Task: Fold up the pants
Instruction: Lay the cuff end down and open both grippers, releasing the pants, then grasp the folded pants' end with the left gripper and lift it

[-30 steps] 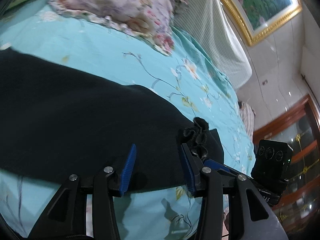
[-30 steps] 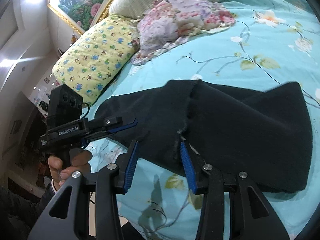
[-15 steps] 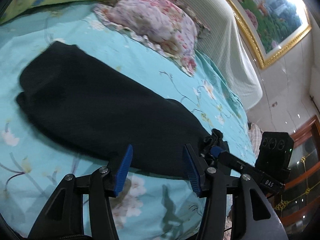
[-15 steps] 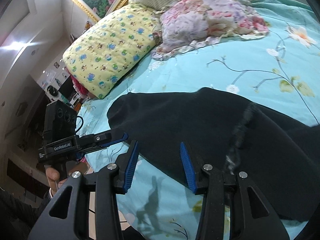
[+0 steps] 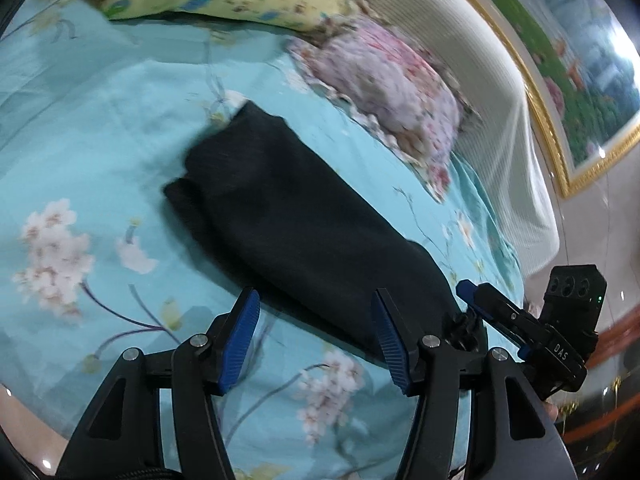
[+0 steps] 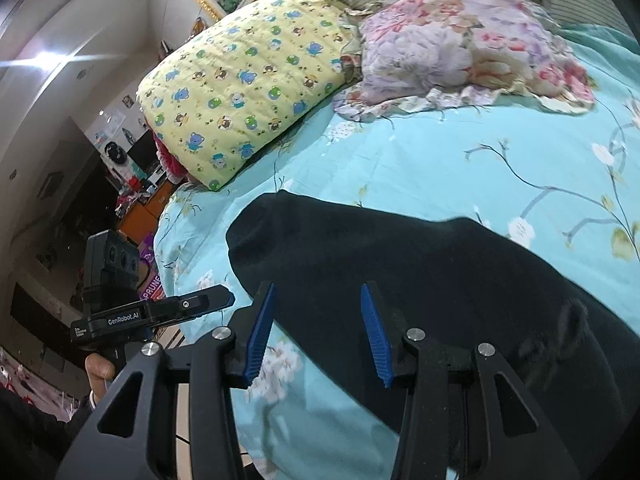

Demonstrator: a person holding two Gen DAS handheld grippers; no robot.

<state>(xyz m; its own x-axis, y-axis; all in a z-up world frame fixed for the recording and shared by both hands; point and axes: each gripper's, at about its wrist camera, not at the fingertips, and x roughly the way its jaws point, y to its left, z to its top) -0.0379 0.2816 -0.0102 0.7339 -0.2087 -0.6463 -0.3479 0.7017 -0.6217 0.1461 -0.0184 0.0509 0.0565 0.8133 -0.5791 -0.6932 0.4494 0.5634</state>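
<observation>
The black pants (image 5: 296, 220) lie in a long folded strip on the turquoise flowered bed sheet (image 5: 80, 128); they also show in the right wrist view (image 6: 420, 276). My left gripper (image 5: 316, 338) is open and empty, held just above the strip's near edge. My right gripper (image 6: 318, 332) is open and empty over the near edge of the pants. In the left wrist view the right gripper (image 5: 472, 300) sits at the strip's right end. In the right wrist view the left gripper (image 6: 224, 300) hangs off the bed's left side.
A yellow cartoon-print pillow (image 6: 244, 80) and a pink floral pillow (image 6: 460, 44) lie at the head of the bed. A white headboard (image 5: 480, 92) and a gold-framed picture (image 5: 580, 92) stand behind. Dark cluttered furniture (image 6: 132, 184) is left of the bed.
Both grippers have let go of the pants and pulled back toward the near bed edge. The pants have settled flat into a narrower strip.
</observation>
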